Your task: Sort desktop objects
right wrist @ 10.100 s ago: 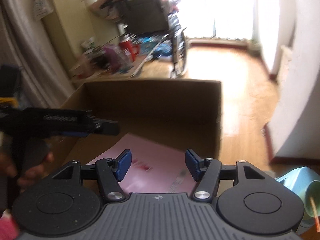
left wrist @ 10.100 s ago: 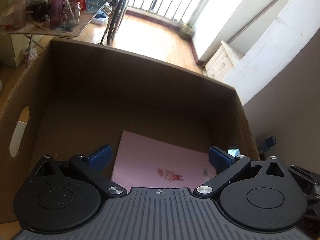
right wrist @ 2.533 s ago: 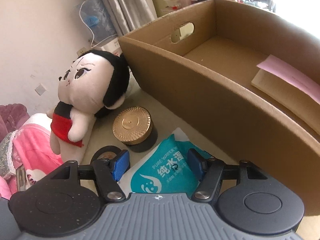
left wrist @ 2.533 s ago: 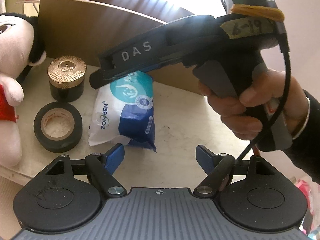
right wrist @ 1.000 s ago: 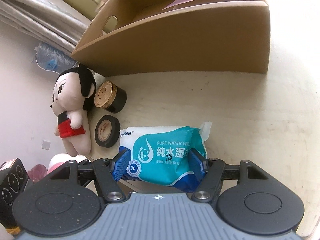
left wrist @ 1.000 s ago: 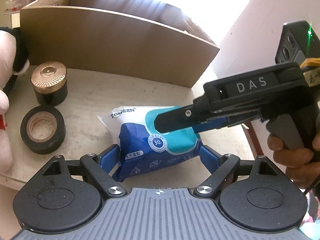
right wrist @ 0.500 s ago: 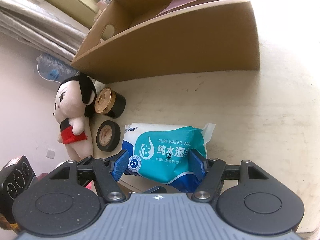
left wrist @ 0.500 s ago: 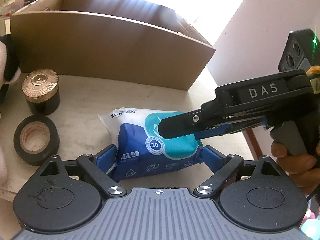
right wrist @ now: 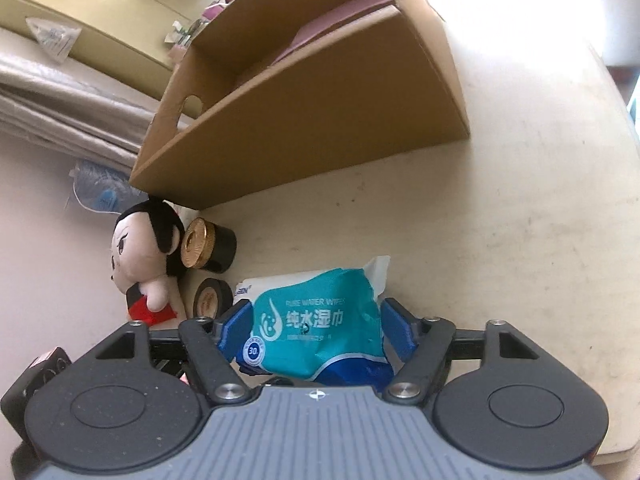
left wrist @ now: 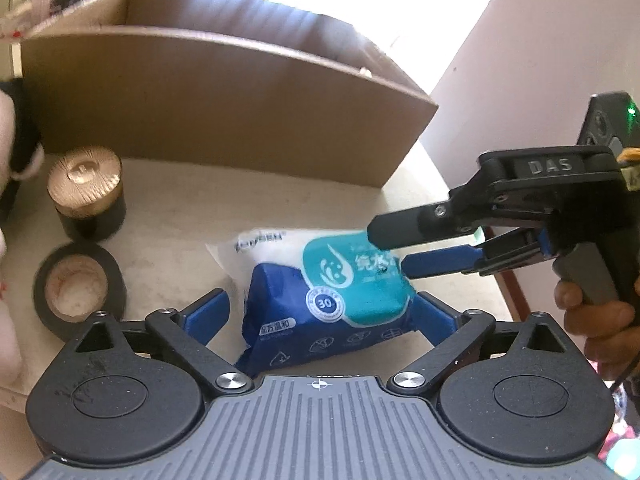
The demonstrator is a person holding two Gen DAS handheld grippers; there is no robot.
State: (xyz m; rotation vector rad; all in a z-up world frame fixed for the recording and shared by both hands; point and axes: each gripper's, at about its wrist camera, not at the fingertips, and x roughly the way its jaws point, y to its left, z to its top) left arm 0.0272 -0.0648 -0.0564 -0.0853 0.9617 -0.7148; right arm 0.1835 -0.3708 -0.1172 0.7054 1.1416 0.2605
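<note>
Near the bench's front edge, both hand-held grippers, left [left wrist: 320, 312] and right [right wrist: 316, 326], are opening around the wipes [left wrist: 332, 292]. Only a pink book [right wrist: 340, 16] is in the box [right wrist: 312, 112]; the doll [right wrist: 140, 256], jar [left wrist: 86, 196] and tape [left wrist: 78, 290] wait.

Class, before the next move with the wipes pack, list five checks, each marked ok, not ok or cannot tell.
1. Wipes pack between the left hand-held gripper fingers, jaws opening: ok.
2. Right hand-held gripper pads pressing the pack, jaws opening: cannot tell.
3. Cardboard box open on top: ok.
4. Tape roll apart from the pack: ok.
5. Gold-lidded jar apart from the pack: ok.
</note>
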